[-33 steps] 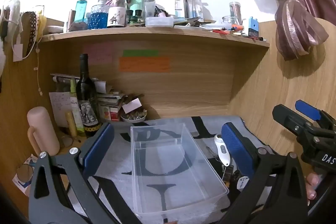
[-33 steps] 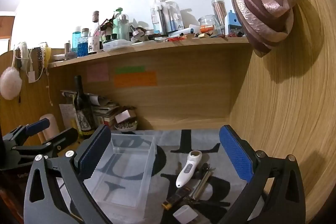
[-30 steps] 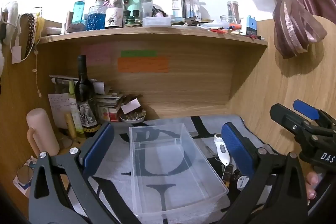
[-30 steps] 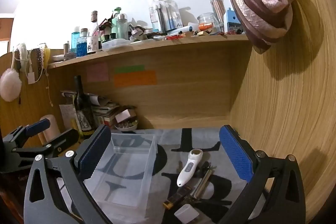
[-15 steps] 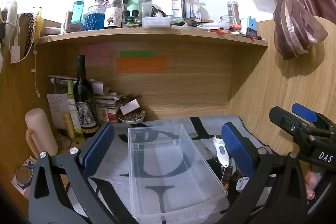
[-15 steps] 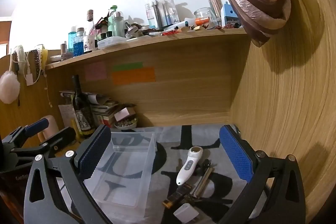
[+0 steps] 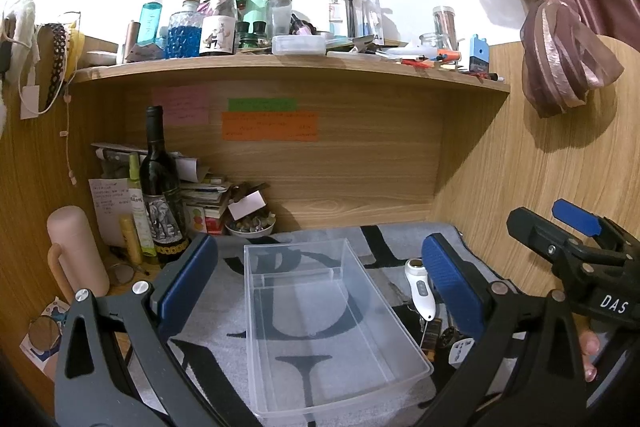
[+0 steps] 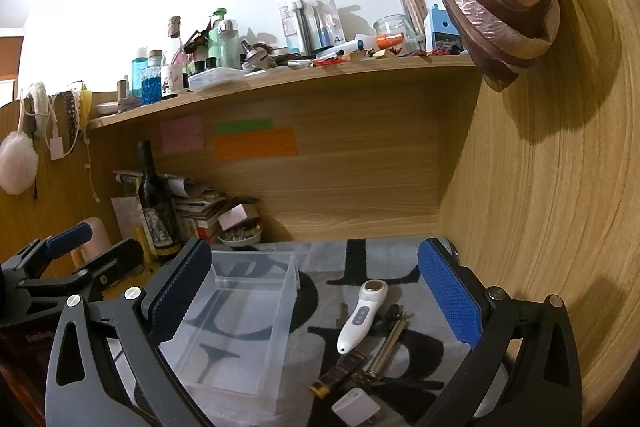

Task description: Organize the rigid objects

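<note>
Left hand-held gripper (image 7: 316,283) and right hand-held gripper (image 8: 314,291): both spread wide, holding nothing. Clear plastic bin (image 7: 320,323), rectangular, empty, sits on grey patterned mat (image 8: 376,263) on the worktop. White handheld device (image 8: 362,315), smooth, and white plug (image 8: 356,405) lie beside bin.

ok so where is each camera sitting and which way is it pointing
Left wrist: sits on the left tool, facing the desk's back wall over the clear box; its own open blue-padded fingers show, plus the right tool and a fingertip at right.
Right wrist: sits on the right tool, facing the same wall over the white handheld device and small items; its open fingers show, with the left tool at left.
Shared: box, device, wine bottle, sticky notes, shelf.
</note>
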Demonstrator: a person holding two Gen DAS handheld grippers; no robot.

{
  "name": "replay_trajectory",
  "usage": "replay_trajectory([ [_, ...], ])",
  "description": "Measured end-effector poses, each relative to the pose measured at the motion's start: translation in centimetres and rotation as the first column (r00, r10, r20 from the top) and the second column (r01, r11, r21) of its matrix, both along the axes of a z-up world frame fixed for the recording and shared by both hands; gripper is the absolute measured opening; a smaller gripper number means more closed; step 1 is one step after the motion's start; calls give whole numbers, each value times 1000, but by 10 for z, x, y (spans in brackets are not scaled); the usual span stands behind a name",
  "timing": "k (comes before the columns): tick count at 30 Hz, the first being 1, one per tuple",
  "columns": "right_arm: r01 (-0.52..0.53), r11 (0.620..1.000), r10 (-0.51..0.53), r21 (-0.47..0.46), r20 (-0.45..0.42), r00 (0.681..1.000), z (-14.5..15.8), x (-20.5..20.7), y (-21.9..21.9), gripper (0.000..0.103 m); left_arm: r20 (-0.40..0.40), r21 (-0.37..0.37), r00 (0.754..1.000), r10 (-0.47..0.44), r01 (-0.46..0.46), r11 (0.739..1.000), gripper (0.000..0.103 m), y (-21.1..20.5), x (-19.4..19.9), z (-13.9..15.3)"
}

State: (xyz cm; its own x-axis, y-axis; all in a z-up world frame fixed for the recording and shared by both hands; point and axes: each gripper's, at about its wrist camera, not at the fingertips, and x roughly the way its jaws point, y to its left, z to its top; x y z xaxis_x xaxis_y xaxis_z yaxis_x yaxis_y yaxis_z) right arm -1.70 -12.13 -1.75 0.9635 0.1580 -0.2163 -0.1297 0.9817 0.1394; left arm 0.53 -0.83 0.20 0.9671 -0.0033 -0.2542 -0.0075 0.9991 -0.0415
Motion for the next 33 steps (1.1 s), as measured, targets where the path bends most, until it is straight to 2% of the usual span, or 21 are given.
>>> replay_trajectory([
  [33,-28,999,28,-26,16,999,1,0,8,103,14,-36,1000,2,-1,999,103,6,-1,2],
])
